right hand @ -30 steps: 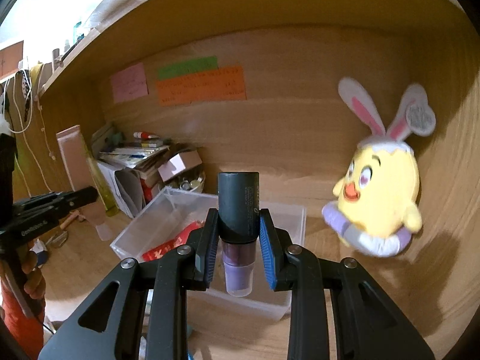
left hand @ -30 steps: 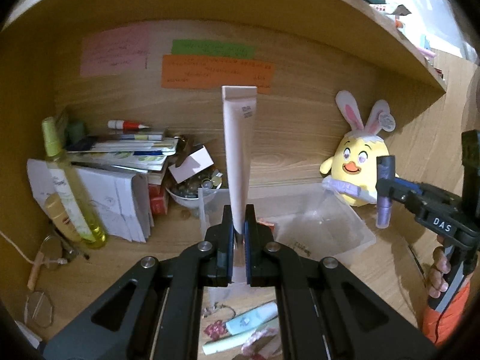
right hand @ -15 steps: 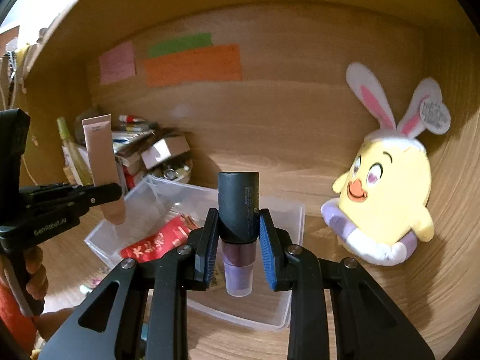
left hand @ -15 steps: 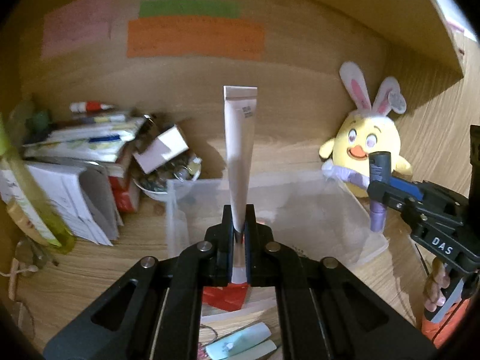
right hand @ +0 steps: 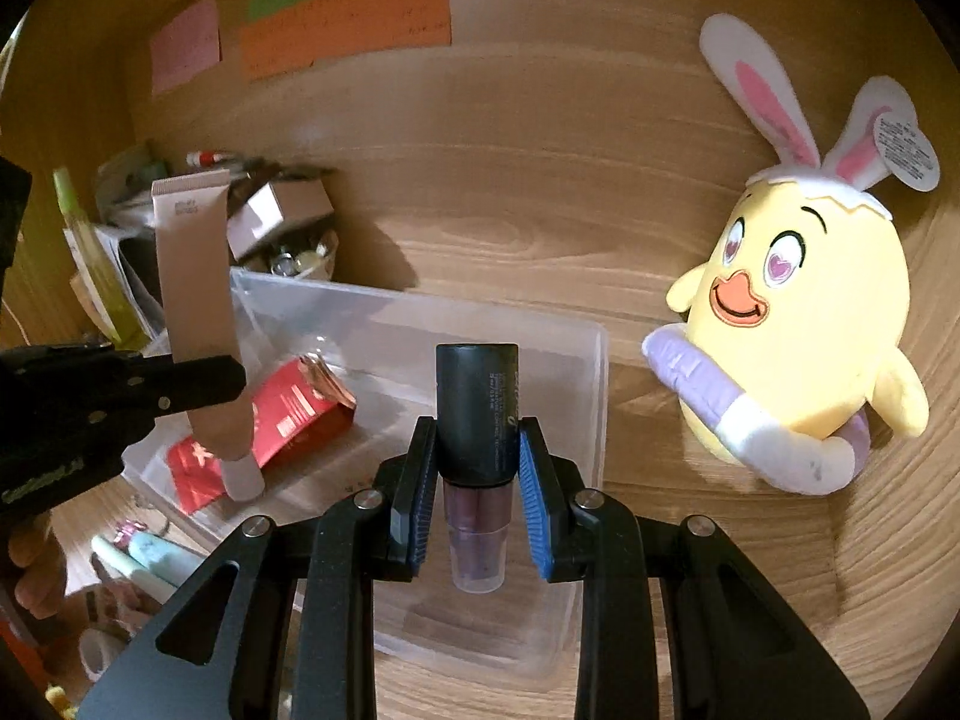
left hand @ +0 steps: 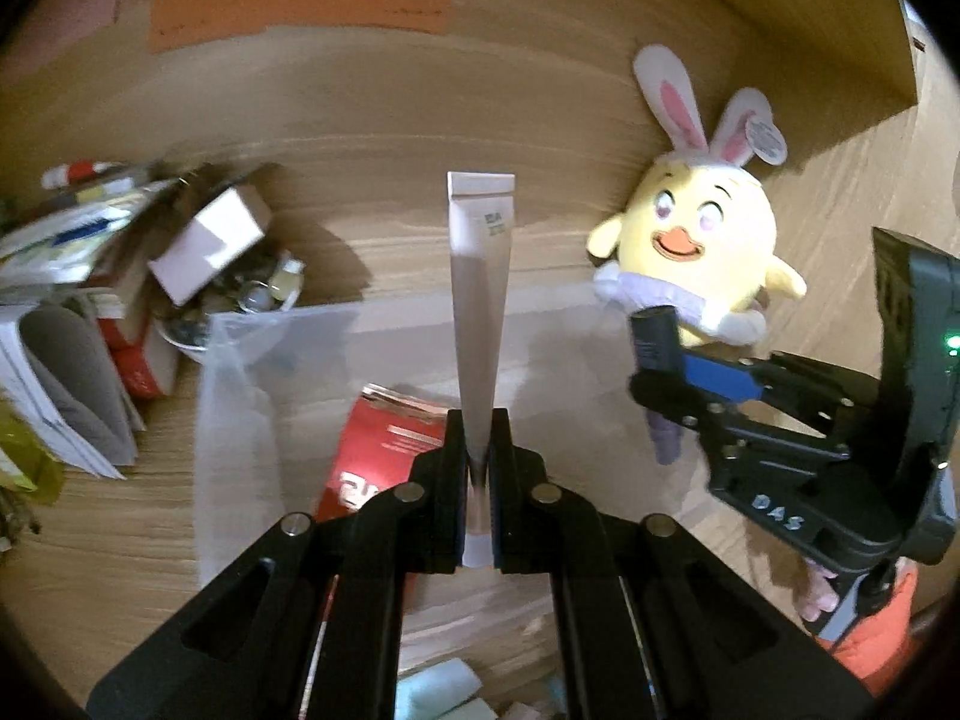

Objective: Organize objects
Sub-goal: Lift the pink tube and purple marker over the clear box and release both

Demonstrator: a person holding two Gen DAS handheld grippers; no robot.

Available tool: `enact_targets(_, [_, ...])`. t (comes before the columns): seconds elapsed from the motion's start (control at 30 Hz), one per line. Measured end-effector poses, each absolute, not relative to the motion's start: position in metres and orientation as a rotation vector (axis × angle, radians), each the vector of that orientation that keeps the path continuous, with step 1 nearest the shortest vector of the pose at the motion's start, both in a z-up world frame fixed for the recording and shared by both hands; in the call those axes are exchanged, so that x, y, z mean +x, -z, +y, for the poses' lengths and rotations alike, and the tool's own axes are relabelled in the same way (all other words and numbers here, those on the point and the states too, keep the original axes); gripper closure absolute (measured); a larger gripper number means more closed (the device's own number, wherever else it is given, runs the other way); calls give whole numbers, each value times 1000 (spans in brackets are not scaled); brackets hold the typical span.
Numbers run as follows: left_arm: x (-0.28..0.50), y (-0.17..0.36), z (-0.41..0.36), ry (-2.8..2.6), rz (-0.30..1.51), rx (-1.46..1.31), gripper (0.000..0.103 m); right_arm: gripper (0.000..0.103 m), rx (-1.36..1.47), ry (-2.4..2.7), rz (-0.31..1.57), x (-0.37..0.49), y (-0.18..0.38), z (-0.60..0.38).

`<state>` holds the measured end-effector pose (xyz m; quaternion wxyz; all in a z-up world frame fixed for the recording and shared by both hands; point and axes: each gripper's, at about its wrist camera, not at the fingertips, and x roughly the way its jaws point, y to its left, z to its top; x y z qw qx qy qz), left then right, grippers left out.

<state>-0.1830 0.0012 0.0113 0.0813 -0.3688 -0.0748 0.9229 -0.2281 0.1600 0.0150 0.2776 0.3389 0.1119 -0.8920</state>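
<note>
Both hand-held grippers clamped: left on beige squeeze tube, right on dark-capped purple bottle; we'd lower both w/o tilting into clear plastic bin just ahead.

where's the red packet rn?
The red packet lies inside the clear plastic bin, at its left end in the right wrist view, just behind the beige tube held by the left gripper.

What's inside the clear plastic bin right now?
A red packet lies inside the clear bin. The held tube covers part of it; the bin's near floor sits behind the right gripper.
</note>
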Motion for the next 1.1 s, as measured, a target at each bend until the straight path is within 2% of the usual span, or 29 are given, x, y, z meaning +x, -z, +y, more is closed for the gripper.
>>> enact_targets(0.4, [-193, 7, -8, -2728, -291, -1215, 96, 79, 944, 2376, 355, -228, -3, 144])
enact_targets(0.5, [-193, 8, -15, -2761, -313, -1234, 77, 79, 954, 2365, 354, -229, 0, 142])
enact_targets(0.53, [-192, 8, -18, -2775, -320, -1235, 66, 79, 955, 2361, 354, -230, 0, 141])
enact_targets(0.57, [-191, 7, -21, -2792, -325, -1231, 59, 79, 956, 2356, 356, -230, 1, 140])
enact_targets(0.6, [-189, 6, -22, -2798, -322, -1216, 58, 79, 956, 2354, 360, -229, 1, 140])
enact_targets(0.67, [-184, 2, -21, -2840, -293, -1195, 46, 79, 954, 2353, 369, -228, 2, 139])
enact_targets(0.73, [-178, -4, -19, -2886, -250, -1152, 42, 72, 955, 2349, 368, -228, 1, 140])
enact_targets(0.83, [-174, -9, -15, -2897, -223, -1123, 41, 61, 943, 2352, 349, -227, 0, 142])
enact_targets(1.03, [-168, -16, -10, -2909, -177, -1111, 40, 47, 903, 2347, 300, -220, -10, 148])
enact_targets(1.1, [-163, -19, -10, -2913, -170, -1103, 37, 46, 892, 2346, 292, -217, -16, 149])
